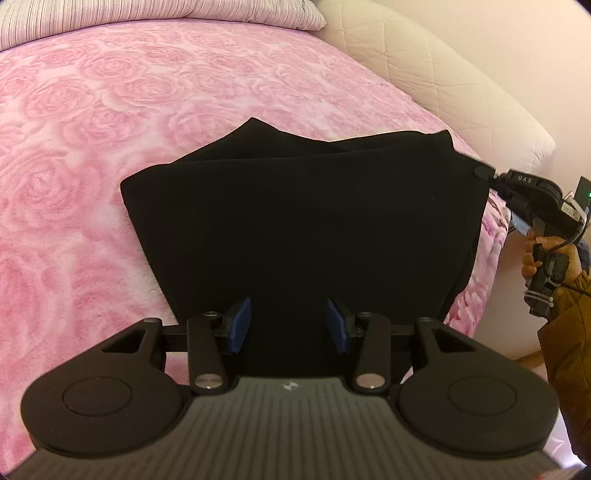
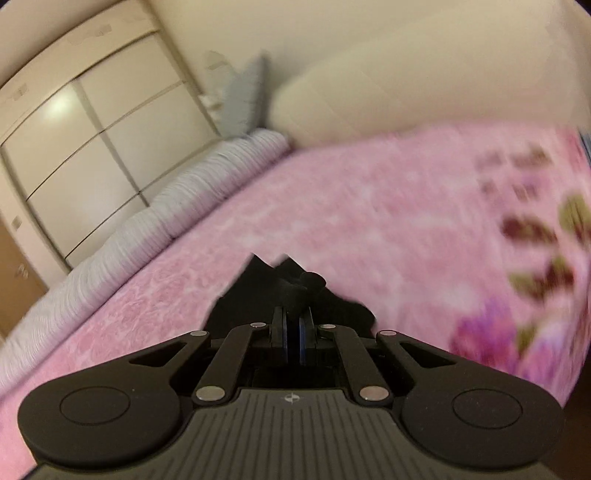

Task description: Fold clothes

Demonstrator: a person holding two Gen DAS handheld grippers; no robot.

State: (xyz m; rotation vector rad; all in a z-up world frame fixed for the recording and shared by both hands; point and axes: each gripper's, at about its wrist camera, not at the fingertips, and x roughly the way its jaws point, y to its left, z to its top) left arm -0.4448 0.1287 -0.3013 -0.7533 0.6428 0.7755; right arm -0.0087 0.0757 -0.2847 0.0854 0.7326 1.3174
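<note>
L gripper (image 1: 290, 325) fingers spread over black garment (image 1: 303, 221); R gripper (image 2: 293, 332) pinching its corner.

I noted a pink rose-patterned blanket (image 1: 110, 129) covering the bed, a striped pillow (image 1: 155, 14) at its far edge, and a cream quilted headboard (image 1: 443, 85) alongside. The right wrist view, blurred, showed a pale panelled wardrobe (image 2: 92, 147) beyond the bed.
</note>
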